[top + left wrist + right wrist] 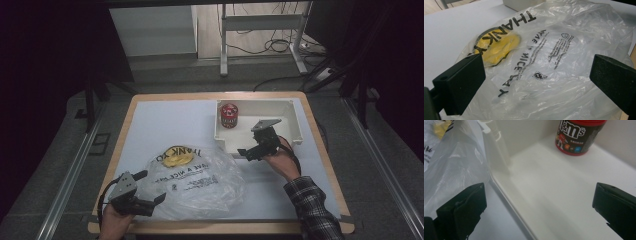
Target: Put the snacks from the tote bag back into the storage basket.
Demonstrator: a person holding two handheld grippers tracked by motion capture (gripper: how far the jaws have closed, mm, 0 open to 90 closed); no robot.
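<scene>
A clear plastic bag [200,180] printed with "THANK YOU" and a yellow round mark [176,159] lies crumpled on the white table cover. My left gripper [151,186] sits at the bag's near left edge, open; in the left gripper view its jaws [536,60] stand wide apart with the bag [564,50] ahead of them. A red and black M&M's can [229,115] stands upright in the far left corner of a white tray [295,125]. My right gripper [246,153] hovers at the tray's near left corner, open and holding nothing [539,190]. The can [579,137] is farther off.
The tray's low wall [499,152] runs between the bag [449,162] and the tray floor. The wooden table edge [220,227] lies close behind the bag. A metal desk frame [260,22] and cables stand on the floor beyond the table.
</scene>
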